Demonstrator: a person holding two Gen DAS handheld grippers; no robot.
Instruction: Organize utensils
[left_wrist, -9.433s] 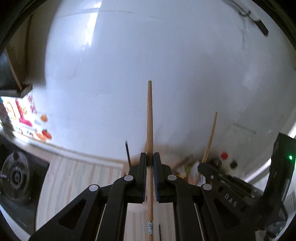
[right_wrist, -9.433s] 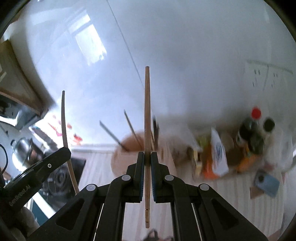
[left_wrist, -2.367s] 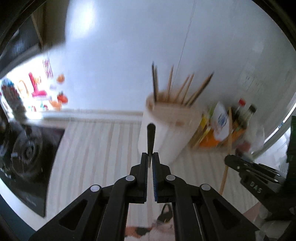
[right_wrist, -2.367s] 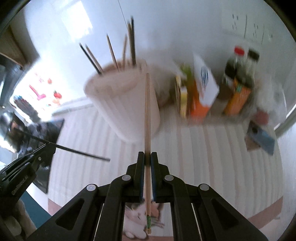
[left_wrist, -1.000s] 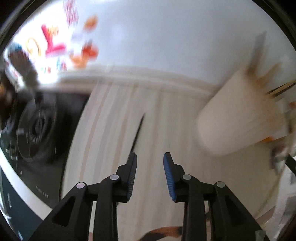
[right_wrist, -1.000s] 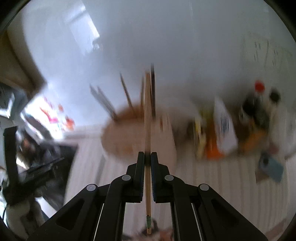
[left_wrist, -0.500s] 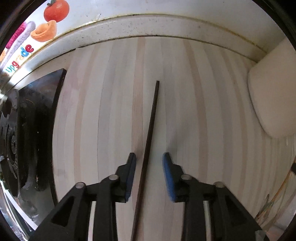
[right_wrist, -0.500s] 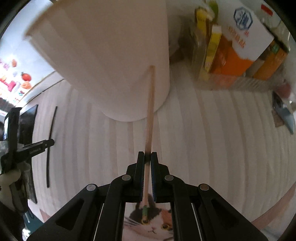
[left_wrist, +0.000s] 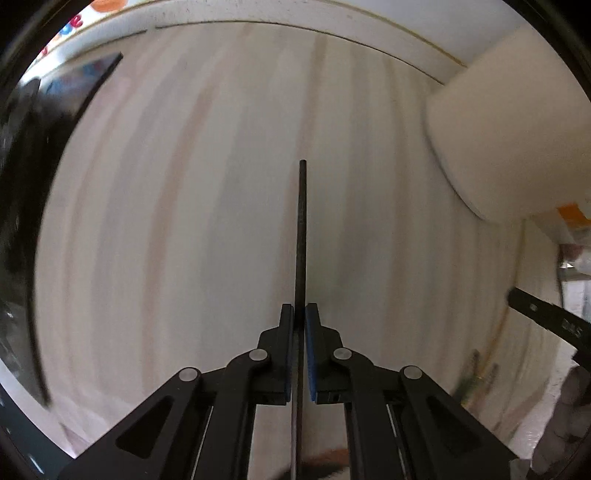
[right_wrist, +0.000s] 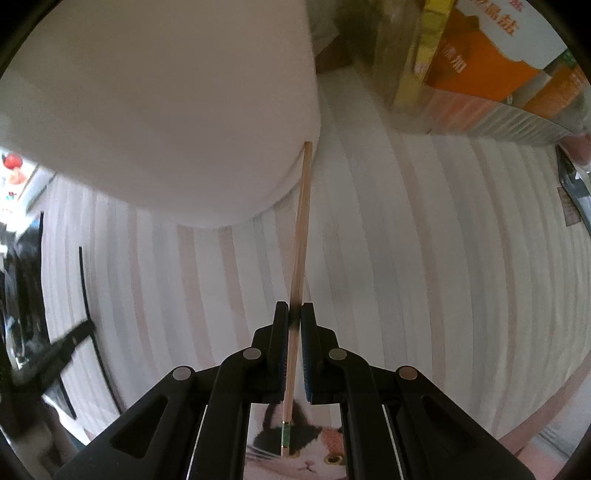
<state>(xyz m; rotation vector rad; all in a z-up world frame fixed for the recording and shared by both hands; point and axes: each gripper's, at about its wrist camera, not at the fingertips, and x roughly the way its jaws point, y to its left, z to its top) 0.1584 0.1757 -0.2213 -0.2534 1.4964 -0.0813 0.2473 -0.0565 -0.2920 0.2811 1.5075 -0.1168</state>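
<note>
Over the striped counter (left_wrist: 184, 221), the left gripper (left_wrist: 299, 314) pinches one black chopstick (left_wrist: 302, 229). Beside one white holder (right_wrist: 166, 110), the right gripper (right_wrist: 294, 314) clamps one wooden chopstick (right_wrist: 301, 229).

The left gripper (left_wrist: 299, 314) is black with blue pads on the inner faces of its fingers, and the chopstick (left_wrist: 301, 236) running forward between them is black all along. Under it the countertop (left_wrist: 192, 206) is pale wood in lengthwise stripes of cream and faint pink. Ahead and to the right, the holder (left_wrist: 509, 133) is plain cream-white. The right gripper (right_wrist: 294, 317) is black too, and its wooden chopstick (right_wrist: 301, 221) is light tan with a green band near the rear end. Forward right of it stands an orange and white carton (right_wrist: 491, 48) with a yellow edge.
</note>
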